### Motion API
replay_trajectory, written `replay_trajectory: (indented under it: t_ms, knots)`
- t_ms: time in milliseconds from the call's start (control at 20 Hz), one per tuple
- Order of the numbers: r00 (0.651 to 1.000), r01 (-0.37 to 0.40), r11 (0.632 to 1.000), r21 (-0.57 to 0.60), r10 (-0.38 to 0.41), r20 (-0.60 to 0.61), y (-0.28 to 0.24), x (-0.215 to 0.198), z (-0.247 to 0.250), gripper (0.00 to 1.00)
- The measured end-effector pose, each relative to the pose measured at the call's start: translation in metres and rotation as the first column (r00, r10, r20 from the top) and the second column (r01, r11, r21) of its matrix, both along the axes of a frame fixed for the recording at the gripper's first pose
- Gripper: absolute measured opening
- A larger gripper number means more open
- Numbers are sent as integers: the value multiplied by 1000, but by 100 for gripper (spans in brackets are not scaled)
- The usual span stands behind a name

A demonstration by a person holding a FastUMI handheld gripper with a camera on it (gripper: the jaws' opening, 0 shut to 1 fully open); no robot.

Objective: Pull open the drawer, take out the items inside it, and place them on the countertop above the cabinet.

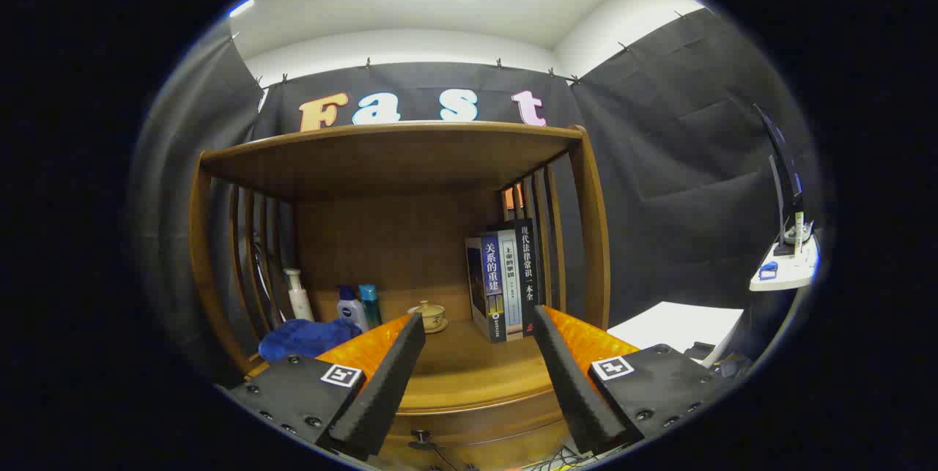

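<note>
My gripper (478,321) is open, its fingers spread wide with nothing between them, held above the front of a wooden cabinet. The countertop (469,372) lies just ahead of and between the fingers. Below its front edge the drawer front (476,431) shows, shut, with a small dark knob (421,439) between the finger bases. What the drawer holds is hidden.
On the countertop stand upright books (504,277) beyond the right finger, a small lidded cup on a saucer (429,315), two small bottles (360,305), a white pump bottle (298,295) and a blue cloth (304,338) at left. A wooden shelf (396,152) roofs it, slatted sides flank it. A white table (678,324) stands right.
</note>
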State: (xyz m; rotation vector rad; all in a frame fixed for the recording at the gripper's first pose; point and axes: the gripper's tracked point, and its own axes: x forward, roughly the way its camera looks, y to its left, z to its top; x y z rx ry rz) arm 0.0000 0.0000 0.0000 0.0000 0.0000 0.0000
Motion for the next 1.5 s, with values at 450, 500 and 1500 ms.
replay_trajectory:
  t_ms: [450,500,1500]
  knots:
    - [999,-17,1000,6,17,-29,4,1,-4,98]
    - [999,-19,1000,8,19,-27,5,1,-4,98]
    - [994,-99,995,-12,99,-40,24,9,-75,98]
